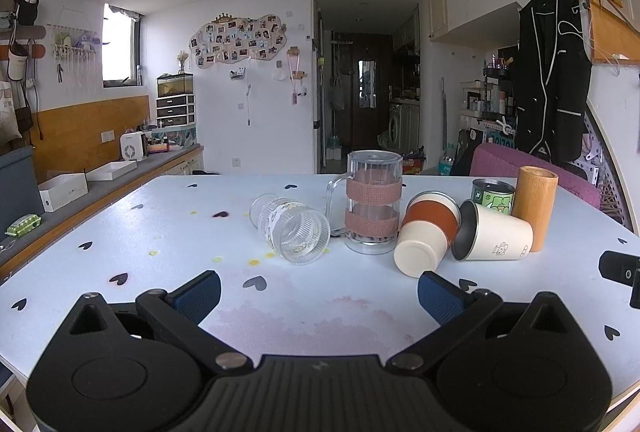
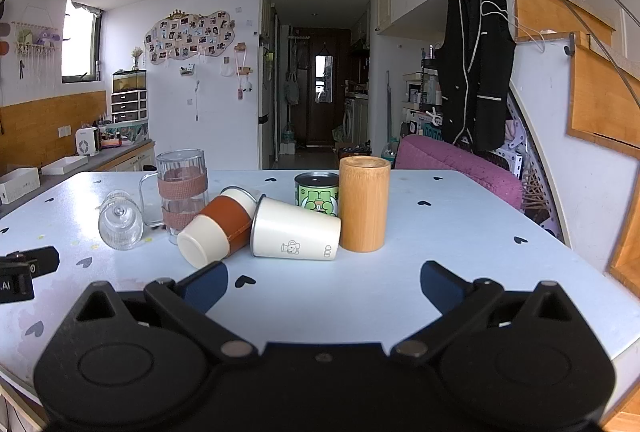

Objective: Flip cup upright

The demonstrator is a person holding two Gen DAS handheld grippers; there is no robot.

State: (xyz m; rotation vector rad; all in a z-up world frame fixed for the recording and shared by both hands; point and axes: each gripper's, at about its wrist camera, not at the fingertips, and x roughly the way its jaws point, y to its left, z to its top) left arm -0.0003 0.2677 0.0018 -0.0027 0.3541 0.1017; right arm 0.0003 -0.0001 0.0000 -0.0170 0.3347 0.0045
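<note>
Six vessels stand or lie in a loose row across the pale blue desk (image 1: 168, 232), which is dotted with small dark hearts. Three are on their sides and three are upright.

Farthest left is one ribbed clear glass tumbler (image 1: 294, 230) lying on its side, apart from the others. Next stands one clear handled mug (image 1: 372, 201) wrapped in two woven pinkish bands, upright by its handle's look. Just beside it lies one cream cup with an orange-brown sleeve (image 1: 428, 232), tipped over with its closed base toward the cameras. Touching that is one white metal-lined cup (image 1: 494, 234) with a small cartoon print, also on its side, its open mouth facing left and its base against the bamboo cylinder. Behind it stands one green printed tin (image 1: 493, 196), upright. At the right end stands one bamboo cylinder cup (image 1: 534, 205), upright.

The left gripper (image 1: 319, 290) hovers near the desk in front of the tumbler and mug, its jaws spread wide and holding nothing. The right gripper (image 2: 324, 282) sits in front of the white cup and bamboo cylinder, its jaws likewise spread wide with nothing between them. Each gripper's body shows at the edge of the other's view.
</note>
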